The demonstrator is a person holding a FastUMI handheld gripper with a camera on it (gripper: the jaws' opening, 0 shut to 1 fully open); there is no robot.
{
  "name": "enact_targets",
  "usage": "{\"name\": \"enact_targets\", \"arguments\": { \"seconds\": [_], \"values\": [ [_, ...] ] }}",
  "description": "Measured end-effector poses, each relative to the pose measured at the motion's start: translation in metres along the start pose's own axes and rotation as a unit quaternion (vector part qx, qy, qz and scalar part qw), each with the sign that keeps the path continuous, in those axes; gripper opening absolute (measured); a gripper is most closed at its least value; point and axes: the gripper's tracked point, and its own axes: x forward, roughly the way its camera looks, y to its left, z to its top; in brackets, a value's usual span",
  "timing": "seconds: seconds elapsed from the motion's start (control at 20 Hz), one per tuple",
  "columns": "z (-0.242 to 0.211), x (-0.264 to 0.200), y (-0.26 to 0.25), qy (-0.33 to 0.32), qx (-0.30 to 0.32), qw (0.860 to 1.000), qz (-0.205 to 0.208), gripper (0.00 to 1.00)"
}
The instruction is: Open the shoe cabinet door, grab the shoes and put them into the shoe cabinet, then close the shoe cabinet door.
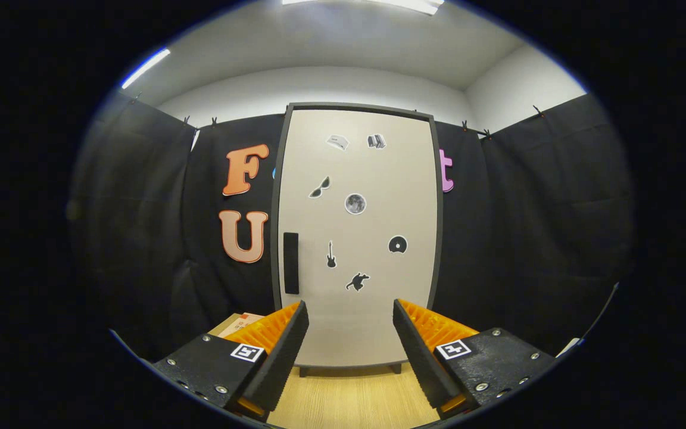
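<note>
Gripper [351, 333] wide open, holding nothing; shoe cabinet door [358, 238] shut, straight ahead beyond the fingers; black handle [290, 263] near its left edge; risk: approach is centred on the door, so fingers could miss that slim handle or slip off.

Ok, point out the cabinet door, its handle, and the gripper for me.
cabinet door [379, 286]: gripper view, bare panel below the stickers, door shut.
handle [290, 263]: gripper view, middle of the dark vertical bar near the door's edge.
gripper [351, 342]: gripper view, midway between the fingertips, fingers apart and empty.
</note>
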Motion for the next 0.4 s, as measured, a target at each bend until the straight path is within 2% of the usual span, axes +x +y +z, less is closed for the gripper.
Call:
{"name": "enact_targets", "arguments": {
  "seconds": [0.3,0.4],
  "values": [
    [-0.005,-0.004,-0.002,0.007,-0.005,1.000,-0.004,0.90],
    [-0.008,0.008,-0.002,0.006,-0.007,1.000,-0.006,0.90]
  ]
}}
